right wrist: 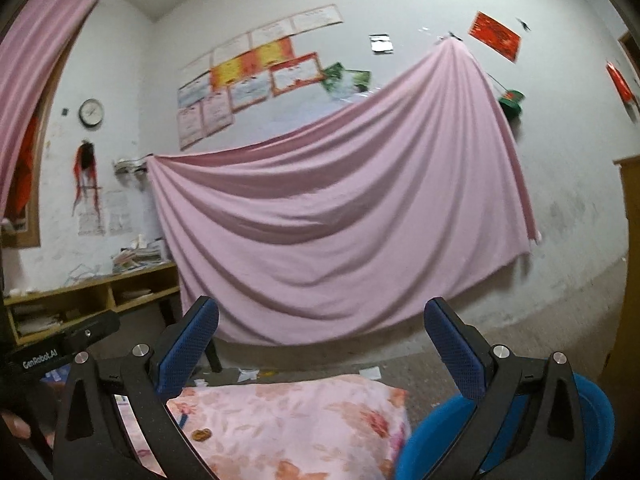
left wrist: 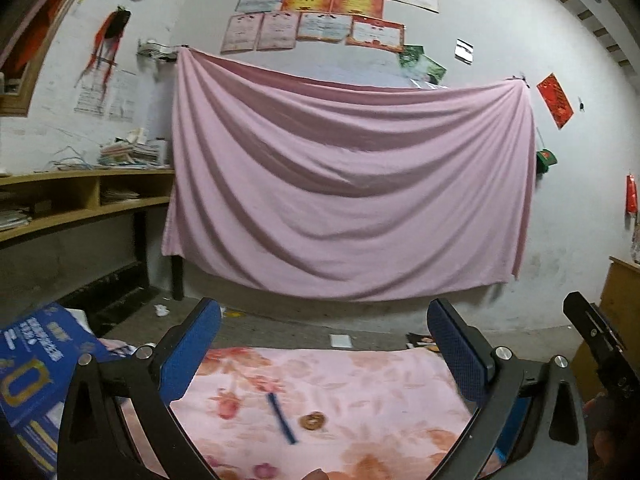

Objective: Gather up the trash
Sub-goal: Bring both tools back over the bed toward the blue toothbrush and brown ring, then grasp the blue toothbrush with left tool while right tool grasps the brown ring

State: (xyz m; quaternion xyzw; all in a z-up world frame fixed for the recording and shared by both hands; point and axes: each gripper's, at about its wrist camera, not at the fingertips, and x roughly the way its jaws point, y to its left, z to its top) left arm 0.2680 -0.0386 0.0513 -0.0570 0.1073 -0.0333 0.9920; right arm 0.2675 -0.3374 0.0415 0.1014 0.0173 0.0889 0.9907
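A table with a pink floral cloth (left wrist: 360, 392) lies below both grippers. On it lie a small brown ring-shaped scrap (left wrist: 313, 421) and a blue pen (left wrist: 282, 418). The scrap also shows in the right wrist view (right wrist: 201, 435). My left gripper (left wrist: 324, 332) is open and empty, held above the cloth. My right gripper (right wrist: 320, 330) is open and empty, above the cloth's right end. A blue bin (right wrist: 436, 436) sits under its right finger. The right gripper's body (left wrist: 600, 344) shows at the right edge of the left wrist view.
A large pink sheet (left wrist: 352, 184) hangs on the wall ahead. A wooden shelf with books (left wrist: 80, 192) stands at the left. Blue booklets (left wrist: 36, 364) lie at the table's left. Paper scraps (right wrist: 248, 374) lie on the floor. A wooden cabinet (left wrist: 624, 300) is at the right.
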